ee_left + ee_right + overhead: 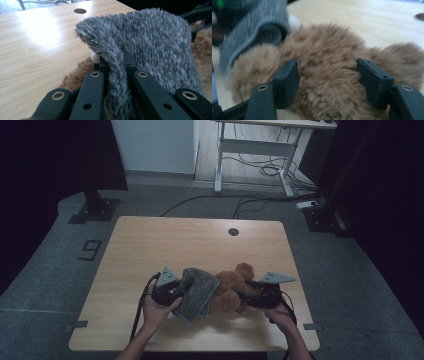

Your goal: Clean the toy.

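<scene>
Plush bear (234, 290): tan-brown curly pile, rounded limbs, lying at the near middle of the table (165, 245), between the two grippers. In the right gripper view (324, 75) shaggy, mottled, slightly blurred.

Grey garment (199, 292): fuzzy knit, soft long nap in mixed light and dark grey, draped over the bear's left half and sagging toward the near edge. In the left gripper view (150, 42) domed like a hood, one folded edge running down into the jaws.

Table: pale wood-grain top, rounded corners, round cable hole (233, 231) near the far edge.

Left gripper (172, 292): black, grey three-cornered plate on top, held in the left hand (157, 307), lying low and pointing right. Jaws pressed together, pinching the garment's folded edge (117, 75). A small white knob (95, 57) just beyond the jaws.

Right gripper (252, 296): black, same grey plate, held in the right hand (280, 312), pointing left. Jaws spread on either side of the bear's body (327, 82), fur bulging between; firm pad contact not discernible.

Surroundings: grey floor, cables (250, 202), white desk frame (250, 150), black stand base (95, 210), a floor mark (90, 250). Garment hiding part of the bear from the high view.
</scene>
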